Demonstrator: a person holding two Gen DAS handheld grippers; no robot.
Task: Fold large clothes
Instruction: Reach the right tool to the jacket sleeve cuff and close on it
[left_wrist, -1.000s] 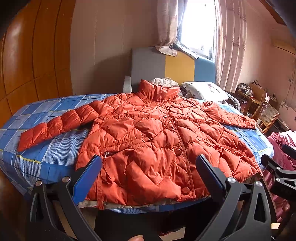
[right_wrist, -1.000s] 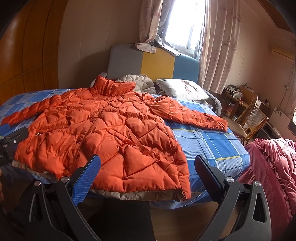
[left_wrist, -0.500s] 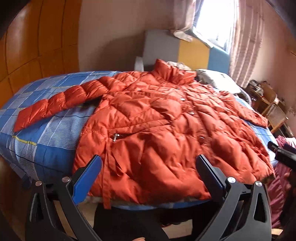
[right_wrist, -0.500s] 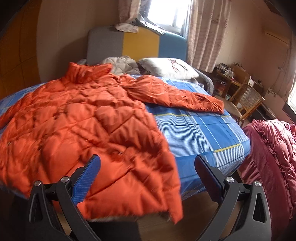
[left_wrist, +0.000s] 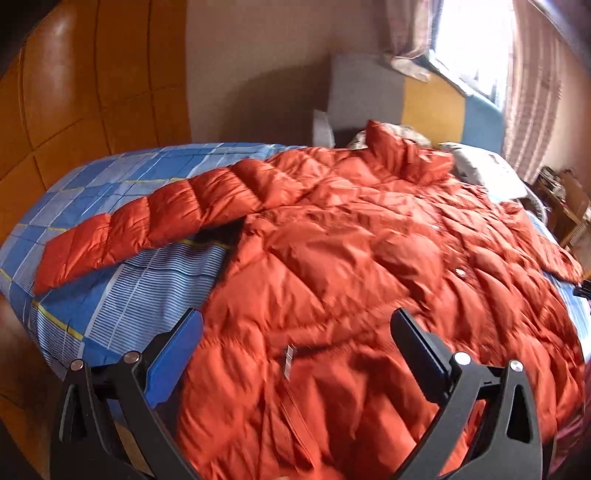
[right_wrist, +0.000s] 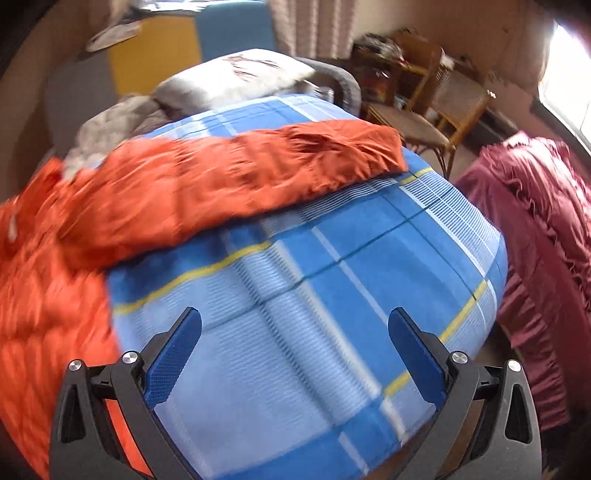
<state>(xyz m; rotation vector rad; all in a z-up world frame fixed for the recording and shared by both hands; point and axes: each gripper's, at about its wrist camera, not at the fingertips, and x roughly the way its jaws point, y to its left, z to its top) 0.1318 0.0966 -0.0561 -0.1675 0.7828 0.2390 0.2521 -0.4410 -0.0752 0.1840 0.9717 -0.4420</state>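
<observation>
An orange quilted puffer jacket (left_wrist: 351, 266) lies spread front-up on the bed, collar toward the headboard, both sleeves stretched out. My left gripper (left_wrist: 295, 347) is open and empty, over the jacket's lower left front near a zipper pull (left_wrist: 289, 360). One sleeve (left_wrist: 147, 218) reaches left across the blue sheet. In the right wrist view the other sleeve (right_wrist: 258, 166) stretches right, cuff near the bed's edge. My right gripper (right_wrist: 295, 343) is open and empty over the bare blue plaid sheet (right_wrist: 332, 295), below that sleeve, with the jacket body (right_wrist: 44, 295) to its left.
Pillows (right_wrist: 240, 74) and a grey-yellow-blue headboard (left_wrist: 424, 99) are at the bed's far end. A wooden wardrobe (left_wrist: 74, 92) stands at left. A wicker chair (right_wrist: 436, 107) and a maroon ruffled cloth (right_wrist: 535, 240) are right of the bed.
Both grippers have moved forward over the bed. The left one came in over the jacket's lower front; the right one swung right, toward the right sleeve and bare sheet. Both stayed open.
</observation>
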